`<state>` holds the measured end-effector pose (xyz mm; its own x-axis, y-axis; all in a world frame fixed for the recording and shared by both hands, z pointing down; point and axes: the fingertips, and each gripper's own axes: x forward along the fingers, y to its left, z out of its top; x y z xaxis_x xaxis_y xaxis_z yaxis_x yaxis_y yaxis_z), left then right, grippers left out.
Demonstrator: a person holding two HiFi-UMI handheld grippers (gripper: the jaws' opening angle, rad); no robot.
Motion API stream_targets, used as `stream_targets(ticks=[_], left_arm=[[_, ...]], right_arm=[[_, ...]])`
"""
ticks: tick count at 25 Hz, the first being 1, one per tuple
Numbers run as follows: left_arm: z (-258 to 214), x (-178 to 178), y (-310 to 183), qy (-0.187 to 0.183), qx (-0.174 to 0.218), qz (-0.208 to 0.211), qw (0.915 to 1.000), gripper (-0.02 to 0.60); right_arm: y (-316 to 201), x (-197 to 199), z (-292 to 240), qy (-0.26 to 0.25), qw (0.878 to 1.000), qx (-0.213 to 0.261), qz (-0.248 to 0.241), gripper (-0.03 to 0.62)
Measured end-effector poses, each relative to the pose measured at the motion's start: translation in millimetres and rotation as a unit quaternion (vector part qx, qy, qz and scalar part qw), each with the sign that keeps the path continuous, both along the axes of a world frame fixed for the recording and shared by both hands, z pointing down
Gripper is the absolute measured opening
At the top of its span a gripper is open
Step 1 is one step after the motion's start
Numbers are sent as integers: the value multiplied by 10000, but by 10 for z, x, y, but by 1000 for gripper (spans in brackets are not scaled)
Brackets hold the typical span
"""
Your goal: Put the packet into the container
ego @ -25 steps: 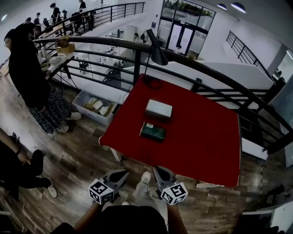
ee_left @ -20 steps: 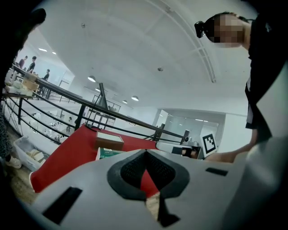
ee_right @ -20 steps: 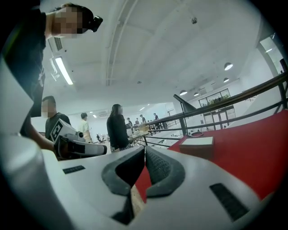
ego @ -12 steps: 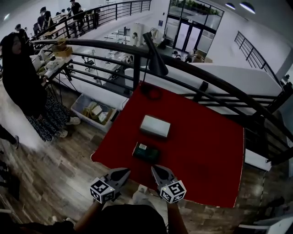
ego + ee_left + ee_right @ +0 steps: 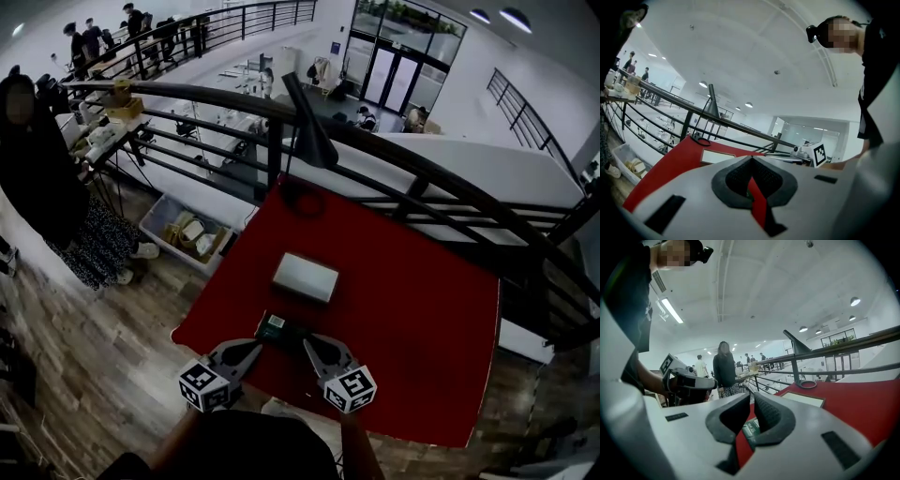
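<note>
At the far left a person (image 5: pixel 37 169) is standing on the wooden floor, and a bin (image 5: pixel 183 230) is sitting just off the table's left edge. The left gripper (image 5: pixel 251 349) is hovering over the near edge of the red table (image 5: pixel 412 309), its jaws clenched on nothing. The packet (image 5: pixel 278 328) is lying flat close to that near edge, just ahead of both gripper tips. The container (image 5: pixel 305 277) is sitting farther in, a strip of bare red cloth separating it from the packet. The right gripper (image 5: pixel 312 345) is hovering beside the left, jaws likewise clenched and empty. To the right, the table is lying bare out to its edge, with a railing (image 5: pixel 422 178) running behind.
</note>
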<state>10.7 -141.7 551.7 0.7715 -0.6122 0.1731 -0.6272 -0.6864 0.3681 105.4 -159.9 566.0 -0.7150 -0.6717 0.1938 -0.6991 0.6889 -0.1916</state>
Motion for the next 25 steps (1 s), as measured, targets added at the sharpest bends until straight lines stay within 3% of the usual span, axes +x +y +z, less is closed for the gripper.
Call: stream_targets(ticks=[7,13,15,19,21,23,25], left_arm=[[34,-29,-258,-46,-170,25,9998,6],[74,-98,-504,-51,-167,309,9994,6],[41,-109,-575,-42,-171,403,9990,6],[61,-168,-701,29,-212,433,9988,6],[109,-179,-732,3,-229,464,9987,6],[148,-179,-753,-71,-196,507,9985,5],[140,-153,-765,-82,-226,582,9980,6]], right_arm=[[-249,-10,167,418,9988,-137,-195,23],[-403,-138,337,899,9949,-289,-344,26],[-413,-205,466,1352,9884,-398,-564,88],[-414,-347,770,2444,9601,-669,-1185,163],[-412,-375,928,2969,9386,-882,-1521,217],[-391,-405,1089,3388,9146,-1144,-1886,323],[-374,-434,1237,3730,8923,-1310,-2180,361]])
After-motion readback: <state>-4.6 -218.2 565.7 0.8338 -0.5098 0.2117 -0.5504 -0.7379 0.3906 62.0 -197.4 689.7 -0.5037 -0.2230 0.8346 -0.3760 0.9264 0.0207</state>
